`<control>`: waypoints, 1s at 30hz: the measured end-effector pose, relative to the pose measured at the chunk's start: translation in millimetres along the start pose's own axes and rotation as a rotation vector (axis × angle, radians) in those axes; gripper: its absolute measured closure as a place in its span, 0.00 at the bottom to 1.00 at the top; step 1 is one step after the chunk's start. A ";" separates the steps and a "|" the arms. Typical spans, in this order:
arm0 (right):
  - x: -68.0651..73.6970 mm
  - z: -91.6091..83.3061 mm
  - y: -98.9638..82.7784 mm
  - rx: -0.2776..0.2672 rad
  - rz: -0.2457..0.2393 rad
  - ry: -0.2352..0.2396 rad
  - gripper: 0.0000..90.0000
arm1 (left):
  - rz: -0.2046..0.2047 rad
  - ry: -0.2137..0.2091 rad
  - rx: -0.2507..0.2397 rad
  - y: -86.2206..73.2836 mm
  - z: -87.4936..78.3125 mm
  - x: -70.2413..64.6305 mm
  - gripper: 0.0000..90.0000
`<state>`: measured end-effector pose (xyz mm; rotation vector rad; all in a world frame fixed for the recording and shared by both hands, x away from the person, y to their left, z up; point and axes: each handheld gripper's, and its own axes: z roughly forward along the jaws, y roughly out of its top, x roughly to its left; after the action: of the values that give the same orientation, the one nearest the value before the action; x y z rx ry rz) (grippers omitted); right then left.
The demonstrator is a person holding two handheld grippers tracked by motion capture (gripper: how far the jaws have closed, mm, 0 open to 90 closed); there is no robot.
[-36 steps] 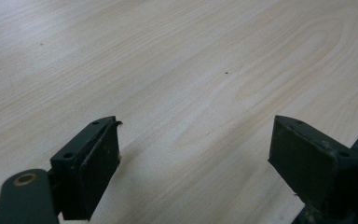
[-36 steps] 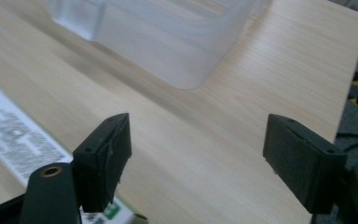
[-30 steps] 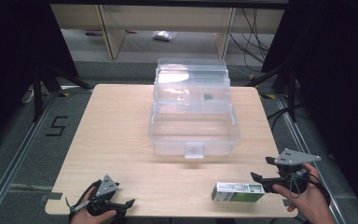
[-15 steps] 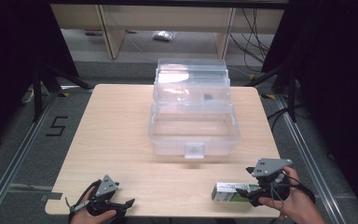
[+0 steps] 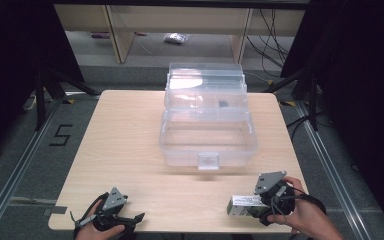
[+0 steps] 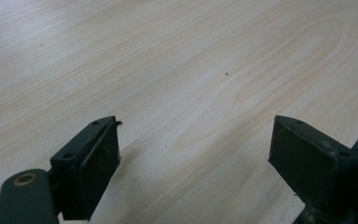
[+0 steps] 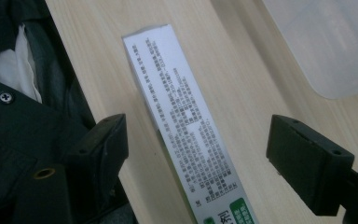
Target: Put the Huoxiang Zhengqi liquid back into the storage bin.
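Note:
A small white and green carton (image 5: 242,205) lies flat near the table's front right edge; in the right gripper view the carton (image 7: 186,126) runs lengthwise between the jaws, its printed side up. My right gripper (image 5: 260,206) stands open over it, jaws wide on either side and not touching it (image 7: 196,154). An open clear plastic box (image 5: 207,131) with a tiered lid stands at the table's centre. My left gripper (image 5: 132,220) rests open at the front left edge, with bare wood between its jaws (image 6: 193,154).
The wooden table (image 5: 125,140) has free room left of the box. A corner of the clear box (image 7: 326,42) lies just beyond the carton. A dark sleeve (image 7: 23,116) hangs off the table edge. Shelving (image 5: 180,30) and cables stand behind the table.
My right gripper has moved left and toward the front edge, coming over the carton so that the carton now lies between its open jaws. The left gripper has stayed put.

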<state>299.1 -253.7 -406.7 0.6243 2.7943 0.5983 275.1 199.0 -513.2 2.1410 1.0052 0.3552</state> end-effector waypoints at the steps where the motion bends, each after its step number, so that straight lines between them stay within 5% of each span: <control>1: -0.5 2.3 1.0 0.014 -0.015 0.007 0.24 | 0.001 0.000 -0.001 0.0 -0.1 -0.2 0.17; 12: 0.9 12.4 4.1 0.083 -0.024 -0.004 0.23 | -0.006 -0.002 -0.007 0.1 0.1 -0.7 0.17; 13: 1.1 13.3 4.4 0.087 -0.030 -0.005 0.23 | 0.020 -0.009 0.013 0.2 -1.5 0.7 0.17; 14: 1.3 14.1 4.6 0.096 -0.033 -0.010 0.24 | -0.008 -0.008 -0.009 -0.4 0.5 -1.1 0.17; 17: -0.2 17.6 4.8 0.110 -0.054 -0.003 0.24 | -0.005 -0.002 -0.007 0.1 0.1 -0.5 0.17; 30: -1.2 25.0 7.5 0.158 -0.068 0.016 0.35 | 0.011 -0.012 0.005 -0.1 -0.9 0.1 0.17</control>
<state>310.1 -239.6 -425.6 0.5533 2.8851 0.3731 274.6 199.6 -512.6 2.1514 0.9887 0.3459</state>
